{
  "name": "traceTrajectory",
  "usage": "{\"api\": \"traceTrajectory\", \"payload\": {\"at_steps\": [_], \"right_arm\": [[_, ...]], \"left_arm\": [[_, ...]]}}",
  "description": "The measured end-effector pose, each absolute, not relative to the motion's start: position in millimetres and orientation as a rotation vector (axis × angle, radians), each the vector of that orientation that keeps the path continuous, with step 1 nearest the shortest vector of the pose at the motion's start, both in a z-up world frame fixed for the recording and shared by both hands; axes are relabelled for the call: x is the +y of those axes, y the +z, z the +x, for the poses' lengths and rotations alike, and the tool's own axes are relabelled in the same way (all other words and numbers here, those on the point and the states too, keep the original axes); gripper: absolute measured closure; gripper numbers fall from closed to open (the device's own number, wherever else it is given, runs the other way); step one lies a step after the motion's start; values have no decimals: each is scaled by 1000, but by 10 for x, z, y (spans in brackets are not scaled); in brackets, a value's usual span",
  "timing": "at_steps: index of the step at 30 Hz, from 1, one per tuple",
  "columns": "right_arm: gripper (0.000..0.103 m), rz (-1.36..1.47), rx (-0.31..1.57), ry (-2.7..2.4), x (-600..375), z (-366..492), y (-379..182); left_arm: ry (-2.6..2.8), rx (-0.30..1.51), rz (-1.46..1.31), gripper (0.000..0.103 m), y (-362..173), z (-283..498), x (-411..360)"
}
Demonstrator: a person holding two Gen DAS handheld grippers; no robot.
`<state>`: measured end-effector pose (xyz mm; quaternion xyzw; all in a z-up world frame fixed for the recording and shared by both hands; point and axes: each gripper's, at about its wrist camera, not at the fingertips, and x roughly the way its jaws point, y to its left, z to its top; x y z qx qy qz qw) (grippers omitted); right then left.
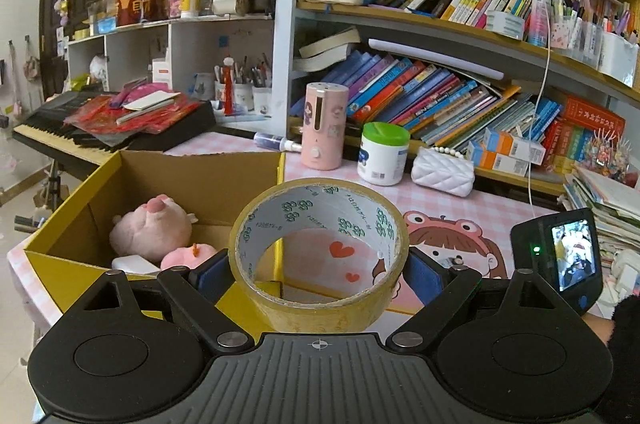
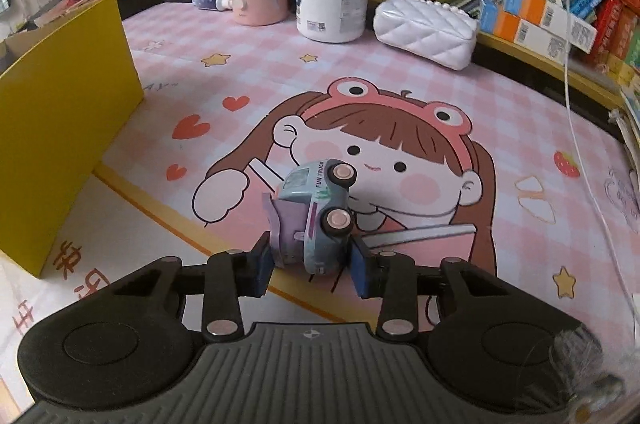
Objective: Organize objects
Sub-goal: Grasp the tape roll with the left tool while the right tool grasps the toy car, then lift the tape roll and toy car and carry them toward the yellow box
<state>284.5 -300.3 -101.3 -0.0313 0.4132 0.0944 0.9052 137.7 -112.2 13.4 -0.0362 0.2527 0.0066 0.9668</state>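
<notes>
The left tool (image 1: 320, 274) has its blue pads spread wide, pressing against both sides of a load. The right tool (image 2: 312, 266) is clamped narrower, pads gripping its own load, held low and level.

Left tongs (image 1: 320, 276): matt black plastic arms, ribbed grey housing, bright metal pivot pins, blue pads. Between the pads, tape roll (image 1: 320, 252): glossy yellowish film outside, printed matt paper core inside. Ahead-left of them, box (image 1: 80, 191): raw brown cardboard within, smooth yellow coating outside; in it, plush pig (image 1: 150, 228), fuzzy pink cloth. Right tongs (image 2: 312, 266): same finish. Between the pads, toy truck (image 2: 320, 212): glossy pale-blue paint, shiny wheel hubs. Beneath, worktop (image 2: 400, 71): smooth printed mat, slight sheen.
</notes>
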Motion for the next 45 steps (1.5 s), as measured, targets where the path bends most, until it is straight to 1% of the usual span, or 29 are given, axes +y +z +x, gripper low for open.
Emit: {"api": "traceTrajectory", "payload": {"at_steps": [11,18,27,34,45], "right_arm": [[68,67,790,175,-3055,2336,-513],[67,59,744,146,-2883,1962,-208],[67,57,688,107,-2503,1567,45],[67,23,672,80,-2081,1168,78],[67,-45,688,72,-1429,623,-59]], "left_arm": [[-24,495,-77,13,112,1363,-1109],[-54,480,-70,13,155,1294,-1021],[-44,437,-85,13,241,1017,-682],[1,450,-103,13,210,717,-317],[114,547,-106,13,17,277,252]]}}
